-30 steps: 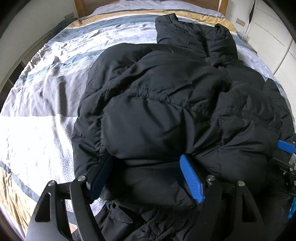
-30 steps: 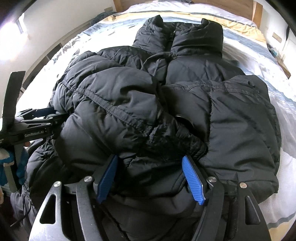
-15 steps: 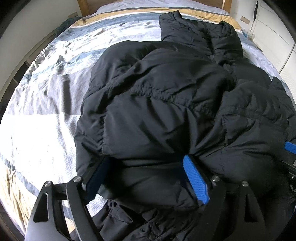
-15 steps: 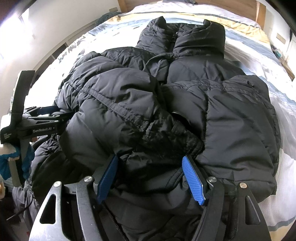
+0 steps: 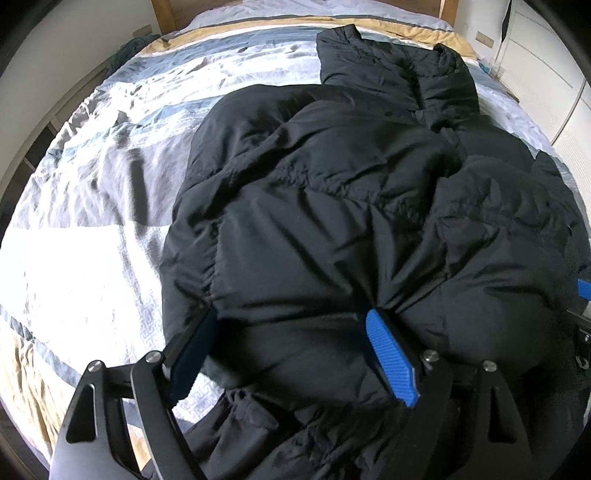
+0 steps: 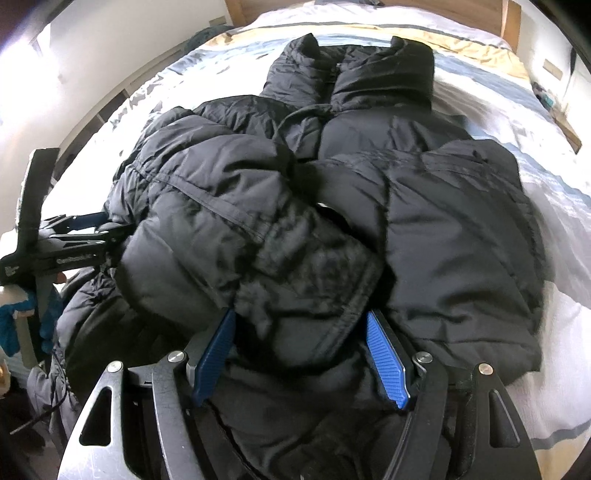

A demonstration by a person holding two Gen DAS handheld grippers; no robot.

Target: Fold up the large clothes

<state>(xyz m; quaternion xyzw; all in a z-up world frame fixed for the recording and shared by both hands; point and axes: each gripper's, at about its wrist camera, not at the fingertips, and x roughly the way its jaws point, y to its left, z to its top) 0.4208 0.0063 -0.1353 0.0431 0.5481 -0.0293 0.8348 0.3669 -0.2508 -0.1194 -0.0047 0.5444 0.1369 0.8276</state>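
The left tongs (image 5: 291, 354) are standing wide around a puffy fold of the black jacket (image 5: 351, 221), pads barely pressing. The right tongs (image 6: 301, 354) are squeezing a padded bunch. The jacket is lying half-folded on the striped bed (image 5: 92, 258); it is looking light, soft and slippery, best taken at the hem. The headboard (image 6: 511, 18) is standing well clear.

sunlit striped bed (image 5: 110, 177), wooden headboard (image 6: 509, 18), white walls (image 6: 110, 55).
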